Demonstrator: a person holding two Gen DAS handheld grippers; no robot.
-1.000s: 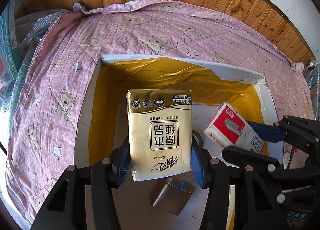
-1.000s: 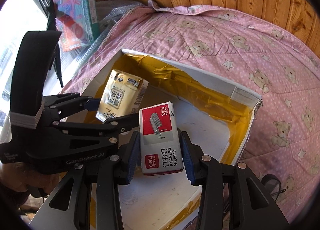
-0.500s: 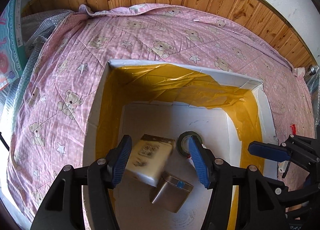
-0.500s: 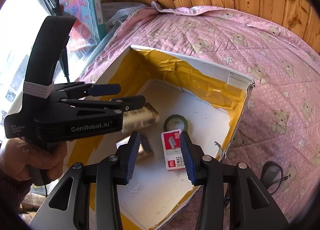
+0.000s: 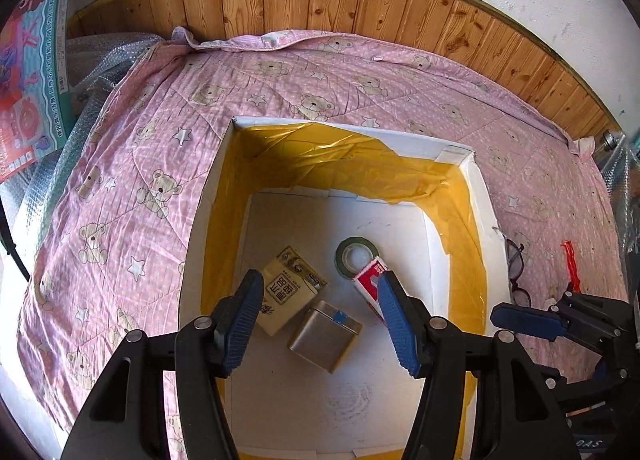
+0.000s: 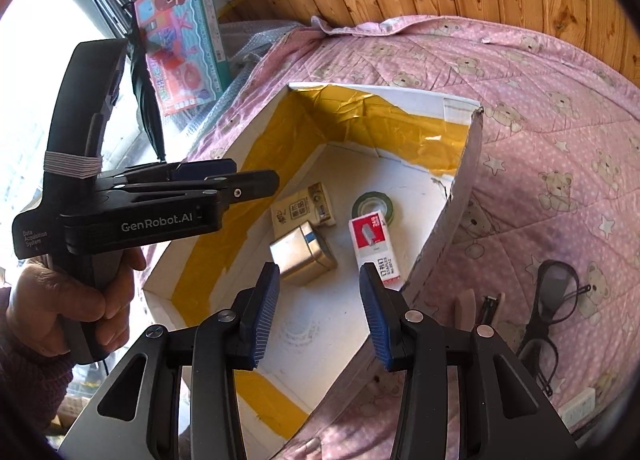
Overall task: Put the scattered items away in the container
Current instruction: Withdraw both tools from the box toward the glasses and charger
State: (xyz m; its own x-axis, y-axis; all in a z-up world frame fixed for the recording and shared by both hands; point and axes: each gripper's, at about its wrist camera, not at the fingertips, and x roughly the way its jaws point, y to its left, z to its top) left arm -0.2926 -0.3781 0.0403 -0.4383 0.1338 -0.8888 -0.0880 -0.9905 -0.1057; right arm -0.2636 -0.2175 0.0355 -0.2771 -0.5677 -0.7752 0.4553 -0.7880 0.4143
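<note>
Nearest us, our left gripper [image 5: 320, 318] hangs over the box [image 5: 200, 220] with its jaws spread wide and nothing between them; our right gripper [image 6: 320, 310] is likewise wide apart and empty, above the box's near edge. Below, on the white floor, lie the metal tin [image 5: 325, 336], the tissue pack [image 5: 286, 294] touching it, the staples box [image 6: 374, 246] and, just behind, the tape roll [image 5: 356, 258]. A second ago the left held the tissue pack and the right the staples box; both now rest inside. Glasses [image 6: 548, 308] lie outside on the pink quilt [image 5: 132, 164].
</note>
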